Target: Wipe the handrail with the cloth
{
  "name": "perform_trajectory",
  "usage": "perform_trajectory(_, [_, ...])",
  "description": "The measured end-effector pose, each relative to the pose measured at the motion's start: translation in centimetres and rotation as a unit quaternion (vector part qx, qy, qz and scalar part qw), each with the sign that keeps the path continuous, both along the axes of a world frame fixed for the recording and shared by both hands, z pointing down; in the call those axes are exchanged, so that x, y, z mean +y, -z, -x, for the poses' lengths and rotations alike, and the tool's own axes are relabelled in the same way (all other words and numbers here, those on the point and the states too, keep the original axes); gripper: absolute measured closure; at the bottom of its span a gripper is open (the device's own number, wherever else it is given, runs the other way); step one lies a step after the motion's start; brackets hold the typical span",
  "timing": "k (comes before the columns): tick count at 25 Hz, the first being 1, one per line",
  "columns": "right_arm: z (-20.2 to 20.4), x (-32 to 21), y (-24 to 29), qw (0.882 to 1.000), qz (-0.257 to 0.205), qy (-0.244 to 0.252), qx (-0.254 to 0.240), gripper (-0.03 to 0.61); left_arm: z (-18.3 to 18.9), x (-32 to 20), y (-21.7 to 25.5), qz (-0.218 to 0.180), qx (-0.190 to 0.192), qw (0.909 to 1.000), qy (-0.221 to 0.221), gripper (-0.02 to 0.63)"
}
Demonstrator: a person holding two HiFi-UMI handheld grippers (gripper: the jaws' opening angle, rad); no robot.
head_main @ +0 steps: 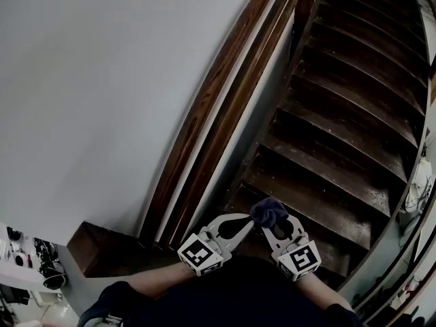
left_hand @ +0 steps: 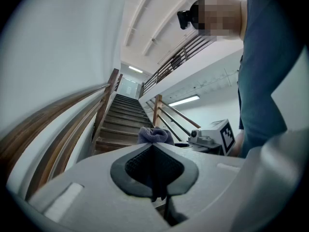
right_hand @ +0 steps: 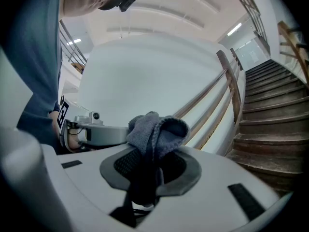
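Observation:
A dark blue-grey cloth [head_main: 268, 212] is bunched up between the jaws of my right gripper [head_main: 270, 222], which is shut on it at the foot of the stairs. The cloth [right_hand: 157, 129] rises above the pads in the right gripper view. My left gripper [head_main: 249, 218] is shut with nothing between its pads, and its tip rests right beside the cloth [left_hand: 154, 135]. The brown wooden handrail [head_main: 211, 107] runs up the grey wall to the left of both grippers, apart from them. It also shows as the handrail [left_hand: 53, 112] and the handrail [right_hand: 203, 95].
Dark wooden stairs [head_main: 340, 135] climb ahead and to the right. A second railing [left_hand: 171, 115] borders their right side. A white shelf with small items [head_main: 20, 257] stands at lower left. The person's sleeves fill the bottom edge of the head view.

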State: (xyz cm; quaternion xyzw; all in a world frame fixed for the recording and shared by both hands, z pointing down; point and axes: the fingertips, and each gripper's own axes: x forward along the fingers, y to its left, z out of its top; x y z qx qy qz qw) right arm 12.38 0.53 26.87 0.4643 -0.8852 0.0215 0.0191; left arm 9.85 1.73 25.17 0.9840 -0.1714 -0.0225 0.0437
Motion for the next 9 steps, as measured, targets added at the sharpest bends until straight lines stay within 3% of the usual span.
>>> perform_trajectory(9, [0.26,0.16,-0.02,1.0,0.001,0.003,0.005,0.483,0.19,0.05,0.37,-0.001,0.003,1.0,0.002,0.611])
